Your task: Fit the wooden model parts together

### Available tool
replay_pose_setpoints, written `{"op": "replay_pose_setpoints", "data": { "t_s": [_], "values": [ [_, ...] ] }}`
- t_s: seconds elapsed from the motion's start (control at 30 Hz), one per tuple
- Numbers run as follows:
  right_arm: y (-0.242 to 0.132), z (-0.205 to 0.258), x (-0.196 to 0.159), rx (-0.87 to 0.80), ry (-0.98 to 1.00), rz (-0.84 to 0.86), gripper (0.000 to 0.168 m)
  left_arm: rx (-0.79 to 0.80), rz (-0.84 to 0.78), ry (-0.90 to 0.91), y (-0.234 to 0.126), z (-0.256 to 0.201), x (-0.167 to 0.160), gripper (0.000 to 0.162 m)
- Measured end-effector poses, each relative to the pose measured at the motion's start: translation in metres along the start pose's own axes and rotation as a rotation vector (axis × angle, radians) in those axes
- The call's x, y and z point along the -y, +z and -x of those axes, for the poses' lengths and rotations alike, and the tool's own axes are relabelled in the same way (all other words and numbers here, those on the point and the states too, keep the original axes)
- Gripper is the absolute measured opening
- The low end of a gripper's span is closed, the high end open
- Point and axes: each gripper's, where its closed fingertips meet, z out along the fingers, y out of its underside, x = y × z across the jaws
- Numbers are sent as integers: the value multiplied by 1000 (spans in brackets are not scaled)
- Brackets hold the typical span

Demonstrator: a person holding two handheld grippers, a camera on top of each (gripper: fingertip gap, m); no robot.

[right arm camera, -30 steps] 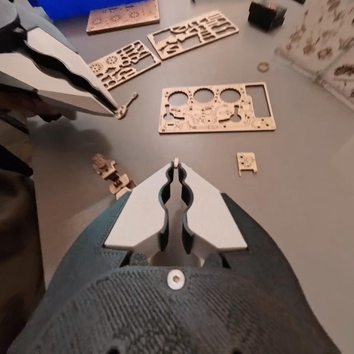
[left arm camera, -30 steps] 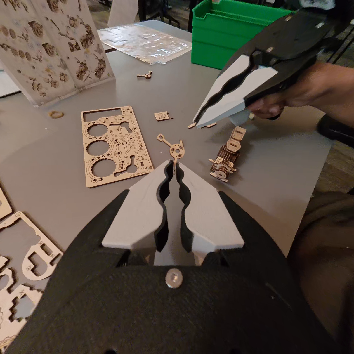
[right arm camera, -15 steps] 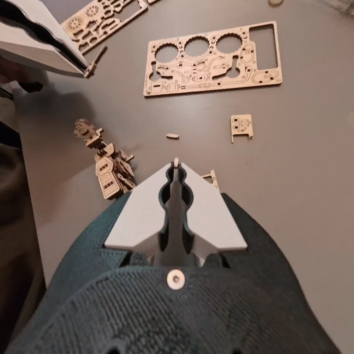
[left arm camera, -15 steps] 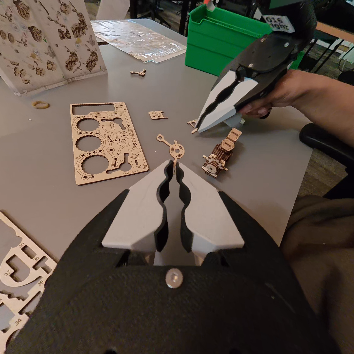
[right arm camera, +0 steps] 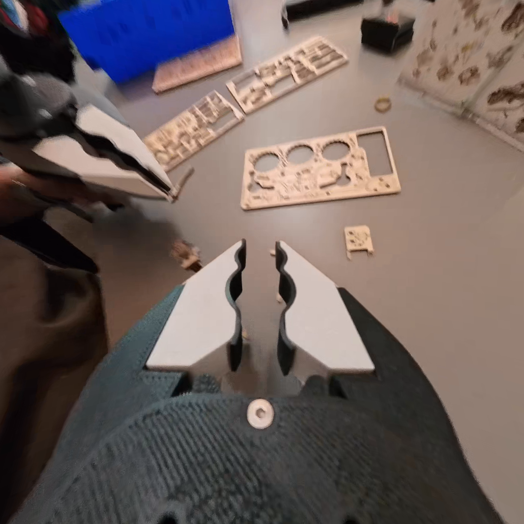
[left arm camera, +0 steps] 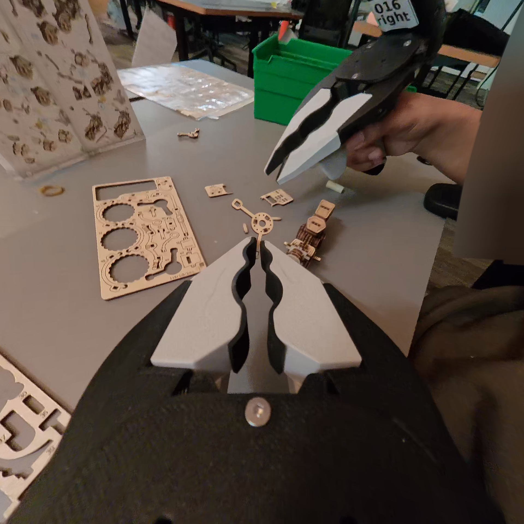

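My left gripper (left arm camera: 256, 244) is shut on the thin stem of a flat wooden hub part (left arm camera: 262, 224), a holed disc with spokes, held above the table. It also shows at the left of the right wrist view (right arm camera: 167, 192). My right gripper (right arm camera: 260, 245) is open and empty, and in the left wrist view (left arm camera: 273, 173) it hangs above the table at the upper right. A partly built wooden model (left arm camera: 310, 235) lies on the table to the right of my left fingertips and shows blurred in the right wrist view (right arm camera: 185, 253). A tiny wooden peg (left arm camera: 244, 227) lies left of the hub.
Two small square plates (left arm camera: 218, 190) (left arm camera: 276, 197) lie beyond the hub. A cut-out sheet with three round holes (left arm camera: 141, 235) is at the left, with more sheets (right arm camera: 286, 71) farther off. A green bin (left arm camera: 289, 76), a leaning printed sheet (left arm camera: 56, 85), a rubber band (left arm camera: 51, 190) and a blue bin (right arm camera: 147, 34) stand around. Spacing between my two grippers at the tips: around 9 centimeters.
My right gripper has opened and lifted away from the table; the small piece pinched at its tip is no longer between the fingers. My left gripper still holds the hub part.
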Motion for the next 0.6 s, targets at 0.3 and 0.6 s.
{"op": "replay_pose_setpoints", "data": {
  "t_s": [0.3,0.6],
  "values": [
    [16,79,21,257,148,-34,21,-27,-61,244,-3,-32,13,0],
    [14,88,30,390,254,-111,4,-57,-89,170,-4,-31,16,6]
  ]
}}
